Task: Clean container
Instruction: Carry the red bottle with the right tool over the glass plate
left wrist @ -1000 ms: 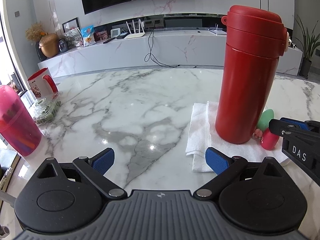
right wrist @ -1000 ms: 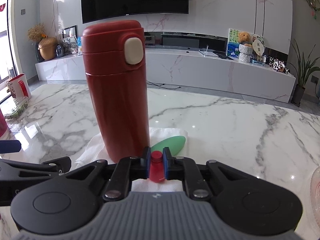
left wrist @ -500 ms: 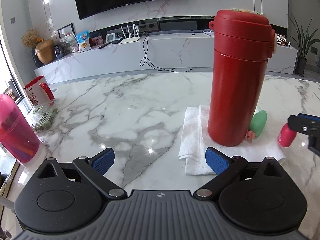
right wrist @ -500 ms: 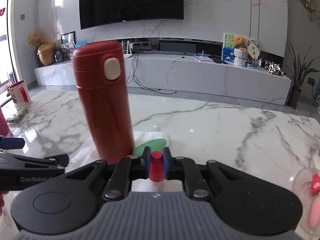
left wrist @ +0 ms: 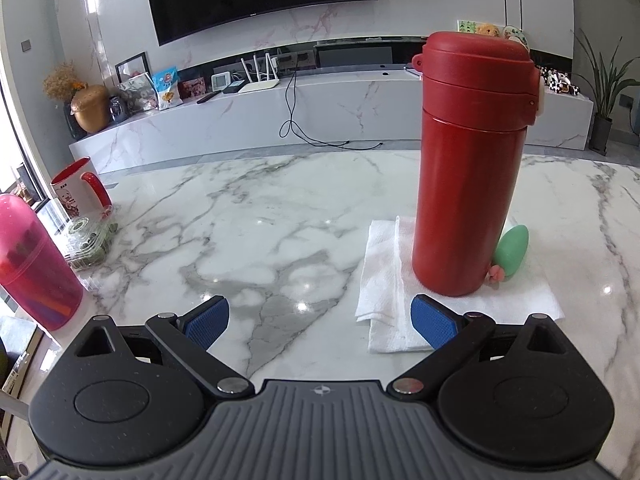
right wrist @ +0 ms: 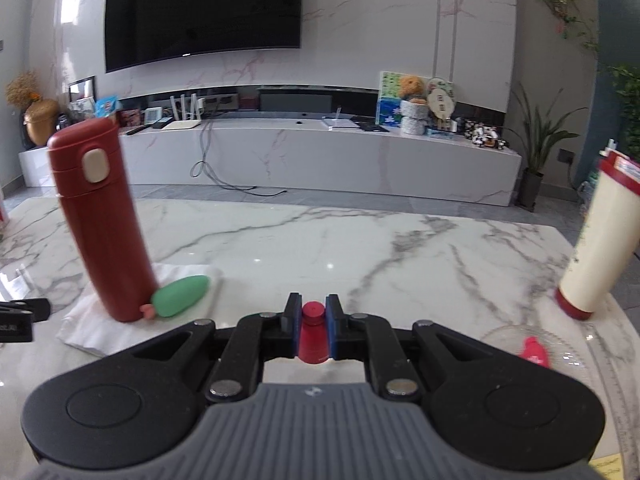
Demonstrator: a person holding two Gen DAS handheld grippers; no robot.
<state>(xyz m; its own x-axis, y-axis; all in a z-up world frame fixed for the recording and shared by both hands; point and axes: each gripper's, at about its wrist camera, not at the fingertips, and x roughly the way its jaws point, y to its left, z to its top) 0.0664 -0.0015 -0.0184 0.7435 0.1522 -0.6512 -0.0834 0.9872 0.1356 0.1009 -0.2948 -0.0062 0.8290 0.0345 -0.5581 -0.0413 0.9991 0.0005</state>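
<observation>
A tall red flask [left wrist: 468, 168] with its lid closed stands upright on a folded white cloth [left wrist: 384, 280]; the right wrist view has the flask [right wrist: 100, 224] at the left. A green leaf-shaped piece [left wrist: 512, 250] lies against its base, also visible as the green piece [right wrist: 180, 290]. My left gripper [left wrist: 320, 320] is open just short of the cloth, nothing between its blue pads. My right gripper [right wrist: 313, 330] is shut on a small red bottle-shaped piece [right wrist: 313, 332], held above the marble table to the right of the flask.
A pink tumbler [left wrist: 36, 264], a clear box [left wrist: 88, 240] and a red-handled mug [left wrist: 78, 188] sit at the table's left edge. On the right stand a cream and red cup [right wrist: 600, 240] and a glass plate [right wrist: 560, 356] holding a pink piece [right wrist: 534, 352].
My right gripper has carried the small red piece away from the flask toward the right, out of the left wrist view. The cream cup and glass plate have come into its view.
</observation>
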